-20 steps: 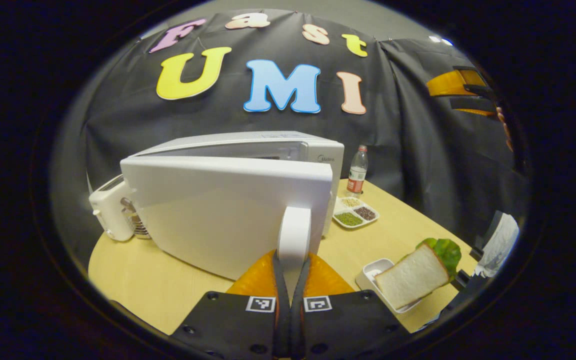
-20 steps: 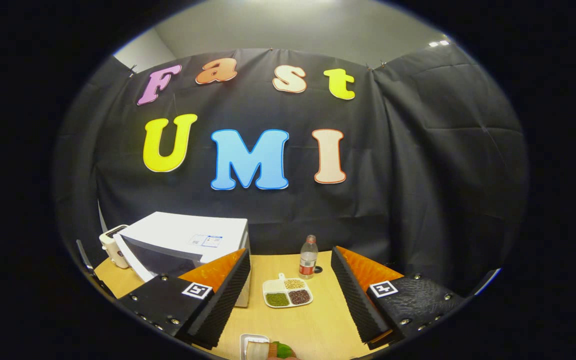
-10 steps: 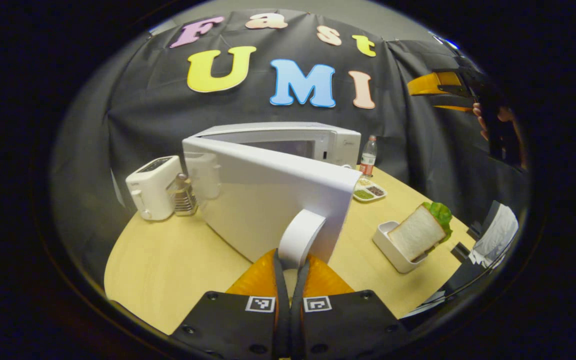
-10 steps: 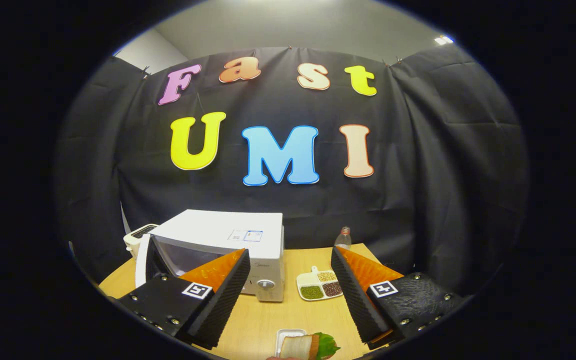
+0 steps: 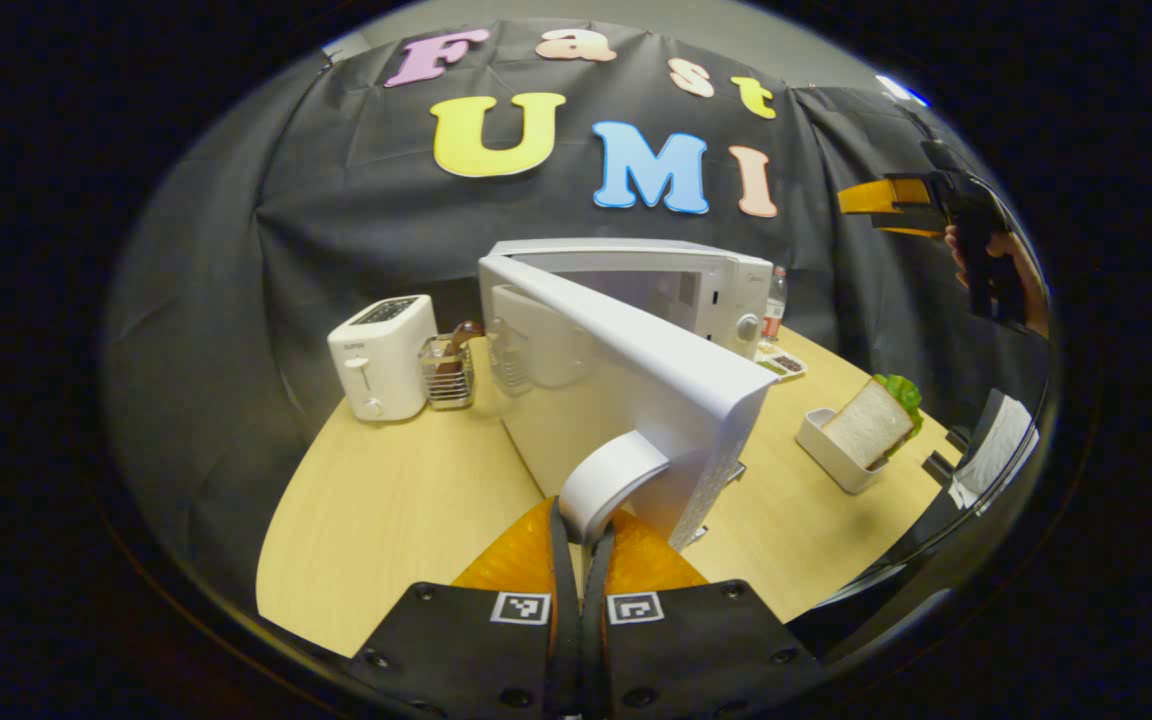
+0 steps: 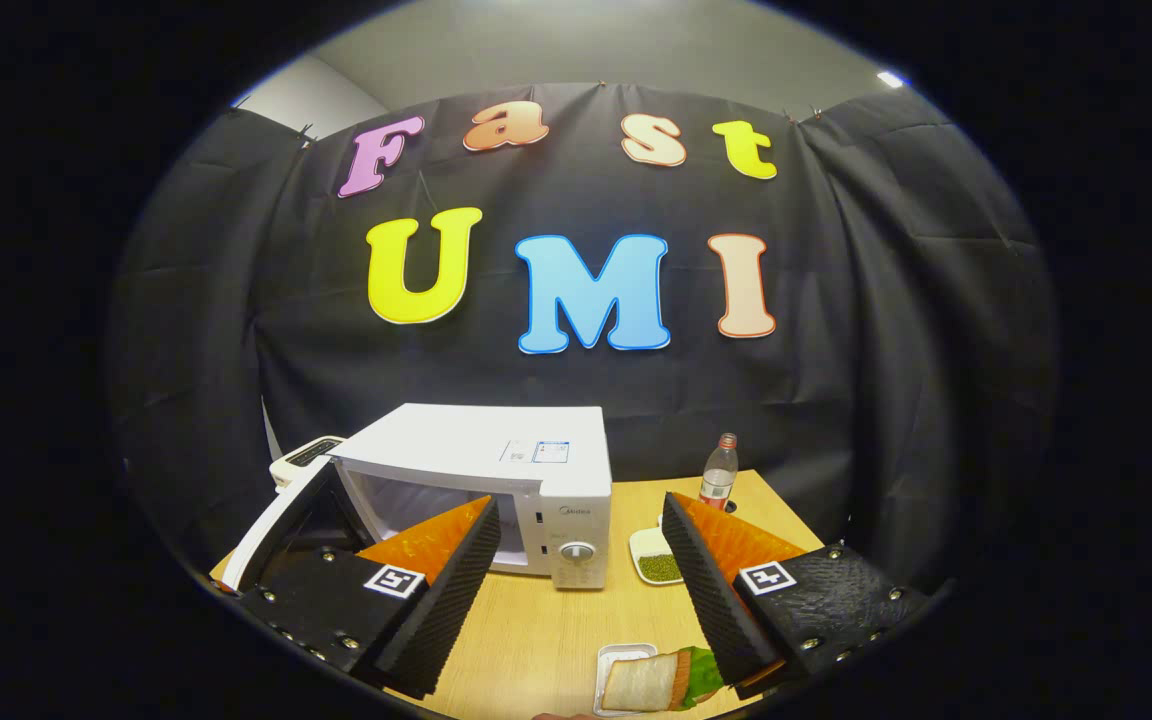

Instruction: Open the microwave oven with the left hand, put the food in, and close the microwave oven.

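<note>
Left tongs (image 5: 581, 520) clamped on door handle (image 5: 608, 478), microwave (image 6: 496, 480) door ajar; right tongs (image 6: 581, 590) apart above sandwich (image 6: 654, 682).

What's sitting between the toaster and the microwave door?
In the left gripper view, a small wire rack with something brown in it stands between the toaster and the open door.

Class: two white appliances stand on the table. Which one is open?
The microwave oven: its door is swung out. The toaster beside it has no door.
</note>
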